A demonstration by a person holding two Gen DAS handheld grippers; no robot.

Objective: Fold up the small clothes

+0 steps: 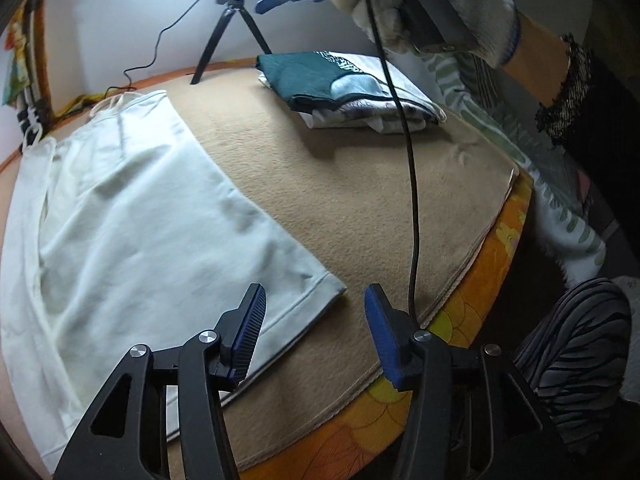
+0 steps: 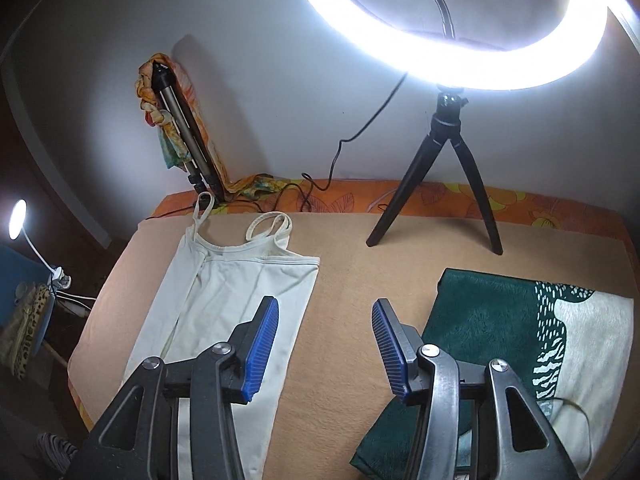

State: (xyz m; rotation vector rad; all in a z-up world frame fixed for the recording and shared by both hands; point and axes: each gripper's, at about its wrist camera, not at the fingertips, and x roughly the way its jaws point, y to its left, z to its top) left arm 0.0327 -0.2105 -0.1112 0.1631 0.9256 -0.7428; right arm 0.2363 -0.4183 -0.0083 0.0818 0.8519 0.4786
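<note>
Across the left wrist view, a cream-white strappy camisole top lies flat on a tan fleece blanket, its long axis running from the hem corner near the gripper up and away to the thin straps at the far left. Its fabric looks smooth, with a few soft creases and a stitched hem. The left gripper hangs over that hem corner with its blue ribbed pads apart and nothing between them — released. Farther back sits a folded stack of clothes with a dark green patterned piece on top, well apart from the camisole. The gloved right hand shows at the top edge, a black cable hanging down from it.

Seen from the right wrist, the camisole points its two looped straps toward the wall, its length running from there toward the camera, one side seemingly folded inward along a lengthwise crease. The right gripper hovers above bare blanket between the camisole and the green stack — jaws spread, empty. A lit ring light on a black tripod stands behind.
</note>
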